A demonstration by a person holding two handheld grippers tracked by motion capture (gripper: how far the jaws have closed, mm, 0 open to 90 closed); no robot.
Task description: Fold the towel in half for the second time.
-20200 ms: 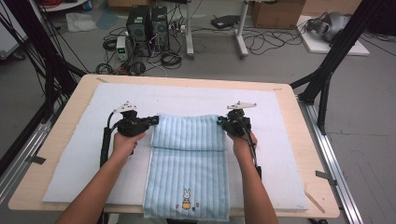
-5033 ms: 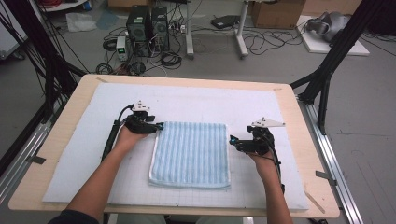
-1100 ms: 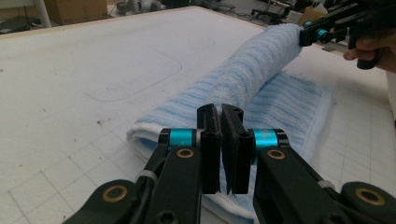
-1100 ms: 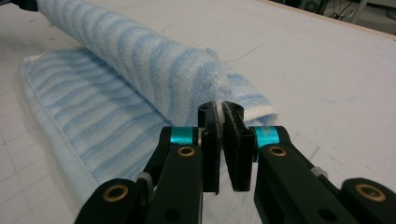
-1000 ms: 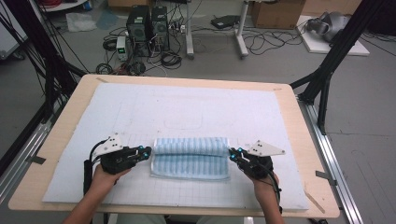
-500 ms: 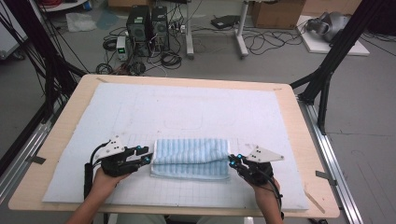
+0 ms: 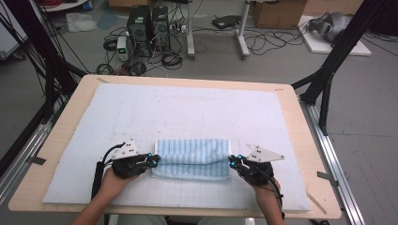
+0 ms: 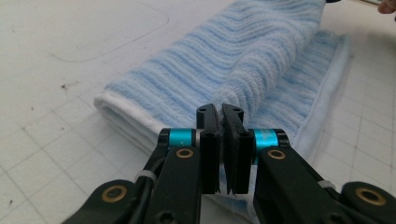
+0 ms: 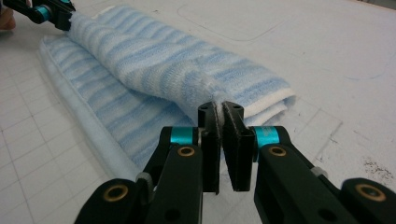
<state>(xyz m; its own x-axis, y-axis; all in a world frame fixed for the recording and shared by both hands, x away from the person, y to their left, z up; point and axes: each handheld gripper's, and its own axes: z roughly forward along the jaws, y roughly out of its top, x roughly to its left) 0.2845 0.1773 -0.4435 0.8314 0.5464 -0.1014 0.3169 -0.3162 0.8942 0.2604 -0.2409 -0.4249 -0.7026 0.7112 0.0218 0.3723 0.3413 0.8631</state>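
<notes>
**Count on the surface**

One blue-striped towel [image 7: 193, 158], folded. Two tongs: the left tongs [image 7: 153, 161] and the right tongs [image 7: 233, 162]. Two hands, one behind each. One white gridded mat [image 7: 187, 110] on one wooden surface [image 7: 309, 140]. Beyond, on the floor, two computer towers [image 7: 149, 23].

1 camera looks down from above the tabletop [image 7: 197, 108]; 2 gripper cameras sit close, both facing the same towel [image 7: 192, 158].

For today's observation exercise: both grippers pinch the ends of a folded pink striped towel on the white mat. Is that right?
Not quite. The towel is blue and white striped, as the high view shows. The rest holds: the left gripper and right gripper each pinch an end, on the white mat.
</notes>
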